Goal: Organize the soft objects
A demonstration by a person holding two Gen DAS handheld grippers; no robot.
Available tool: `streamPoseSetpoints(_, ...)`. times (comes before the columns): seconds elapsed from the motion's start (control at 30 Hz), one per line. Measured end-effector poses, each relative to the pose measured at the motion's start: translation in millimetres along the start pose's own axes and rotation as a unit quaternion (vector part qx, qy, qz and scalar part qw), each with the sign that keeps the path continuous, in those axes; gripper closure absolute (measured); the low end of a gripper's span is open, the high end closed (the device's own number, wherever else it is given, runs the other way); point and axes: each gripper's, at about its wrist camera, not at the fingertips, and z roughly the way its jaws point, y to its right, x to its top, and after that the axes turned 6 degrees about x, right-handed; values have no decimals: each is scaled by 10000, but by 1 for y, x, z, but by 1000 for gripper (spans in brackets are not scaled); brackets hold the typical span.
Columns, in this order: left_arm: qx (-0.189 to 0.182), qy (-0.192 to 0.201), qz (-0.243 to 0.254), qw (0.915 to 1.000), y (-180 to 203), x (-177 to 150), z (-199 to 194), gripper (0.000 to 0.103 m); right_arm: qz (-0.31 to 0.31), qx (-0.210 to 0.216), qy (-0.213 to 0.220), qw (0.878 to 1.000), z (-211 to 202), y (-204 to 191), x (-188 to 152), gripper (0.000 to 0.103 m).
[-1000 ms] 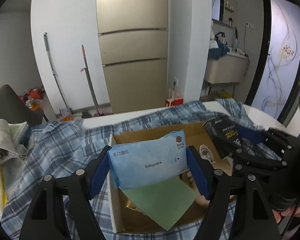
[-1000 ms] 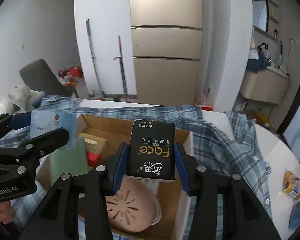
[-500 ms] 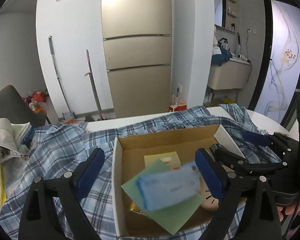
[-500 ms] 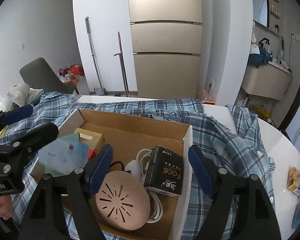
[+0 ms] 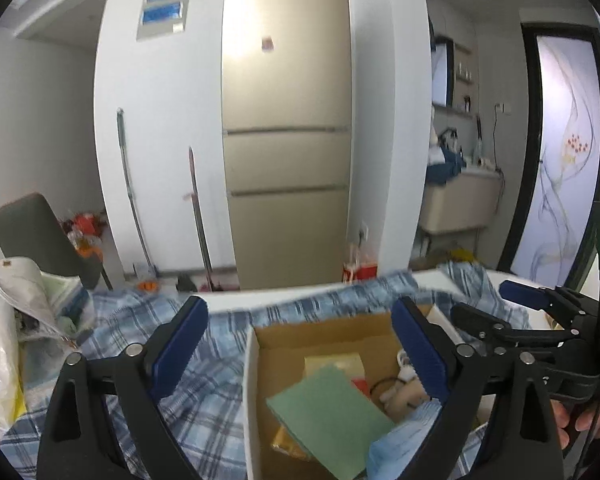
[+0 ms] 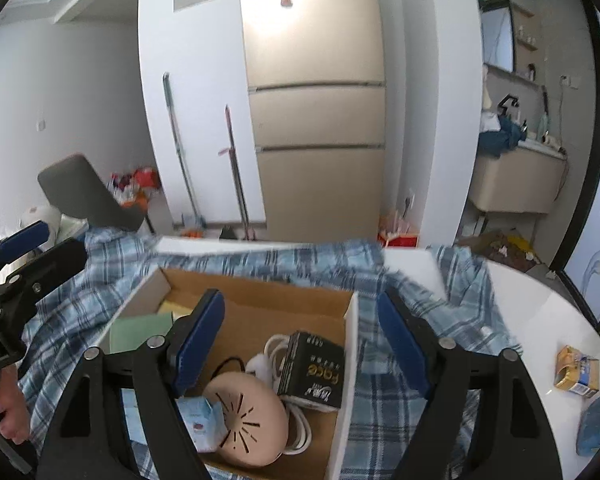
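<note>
The blue wipes pack (image 6: pixel 199 420) and black tissue pack (image 6: pixel 314 368) lie in the box (image 6: pixel 350 332) below my left tongs (image 5: pixel 296 344) and right tongs (image 6: pixel 300 336), both empty and spreading wider.

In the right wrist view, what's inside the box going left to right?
Green sheet → blue wipes pack → pink round disc → black Face tissue pack.

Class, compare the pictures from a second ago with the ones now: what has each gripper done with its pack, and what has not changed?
Both let go. The left gripper, jaws opening, dropped the blue wipes pack into the cardboard box. The right gripper, also opening, released the black tissue pack, which now leans inside the box. The plaid shirt, pink round device and green sheet stayed put.
</note>
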Motion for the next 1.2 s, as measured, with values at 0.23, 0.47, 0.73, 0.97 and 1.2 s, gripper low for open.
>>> streamPoseSetpoints(0.23, 20, 1086, -90, 9940, -4, 10, -43, 0, 54, -10, 1096, 9940, -39, 5, 12, 1)
streamPoseSetpoints(0.47, 128, 1555, -32, 9877, -5, 14, -64, 0, -157, -219, 1658, 9858, -61, -1, 20, 0)
streamPoseSetpoints(0.73, 152, 1538, -112, 9879, -6, 26, -76, 0, -218, -328, 1938, 9802, -86, -8, 31, 1)
streamPoseSetpoints(0.97, 155, 1759, -183, 9841, -13, 37, -121, 0, -140, -270, 2267, 9735, -129, -14, 41, 0)
streamPoseSetpoints(1.2, 235, 2004, 83, 9794, -19, 16, -178, 0, -399, -286, 2360, 9705, -166, -33, 23, 0)
